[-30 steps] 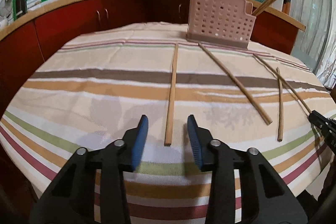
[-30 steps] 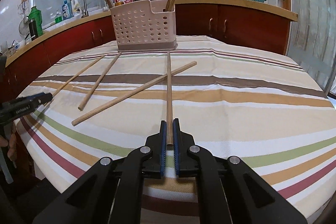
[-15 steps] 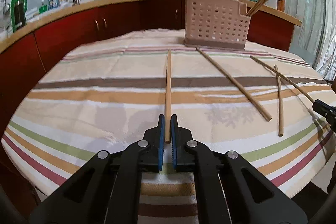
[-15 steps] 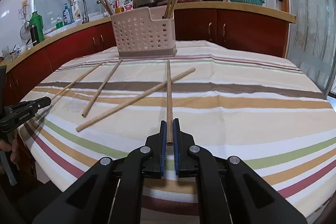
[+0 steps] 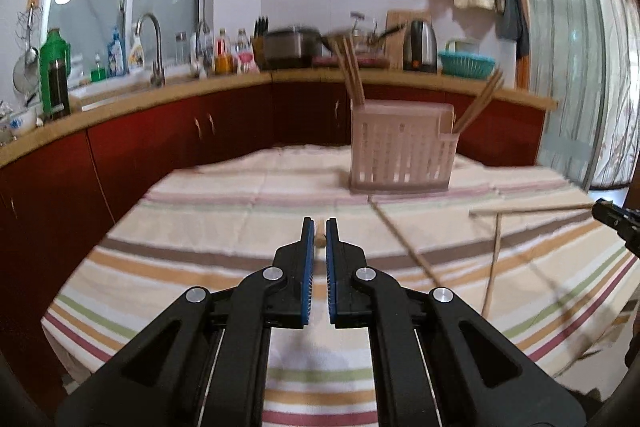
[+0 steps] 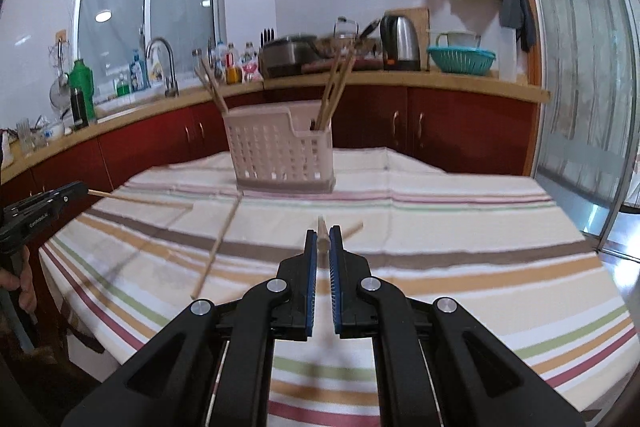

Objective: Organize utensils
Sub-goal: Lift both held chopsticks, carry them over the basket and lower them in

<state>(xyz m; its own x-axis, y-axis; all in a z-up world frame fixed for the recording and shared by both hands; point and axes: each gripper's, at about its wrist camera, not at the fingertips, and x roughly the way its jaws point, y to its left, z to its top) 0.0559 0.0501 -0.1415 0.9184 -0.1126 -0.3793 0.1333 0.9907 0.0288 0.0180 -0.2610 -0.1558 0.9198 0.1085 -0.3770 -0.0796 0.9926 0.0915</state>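
Left wrist view: a pale perforated utensil basket [image 5: 400, 157] stands at the far side of the striped tabletop [image 5: 208, 227]. A bundle of chopsticks [image 5: 349, 75] rises from its left part, and a second bundle [image 5: 478, 103] leans out of the lower compartment at its right end. The left tongs [image 5: 319, 233] are pressed together, pinching one chopstick [image 5: 320, 235]; only its foreshortened stub shows between the blue pads, so its length cannot be judged. Two loose chopsticks [image 5: 408, 247] lie on the cloth to the right, smeared by motion blur. At the right edge the tip of the right tongs [image 5: 608, 213] is cut off by the frame, with a chopstick [image 5: 532, 209] sticking out leftward above the cloth.

Right wrist view: the same basket [image 6: 280, 151] holds sticks in two places, one bundle [image 6: 212, 87] at its left end and another [image 6: 334, 91] in the right compartment; the inner dividers are hard to make out. The right tongs [image 6: 323, 239] are closed on a chopstick [image 6: 321, 230], seen nearly end-on. Behind them, a loose chopstick end [image 6: 352, 229] pokes out, the rest hidden. Another [image 6: 216, 247] lies blurred on the cloth. At the left edge, the left tongs [image 6: 82, 191] carry their chopstick [image 6: 140, 201] clear of the tabletop; part of a hand [image 6: 20, 287] shows below.
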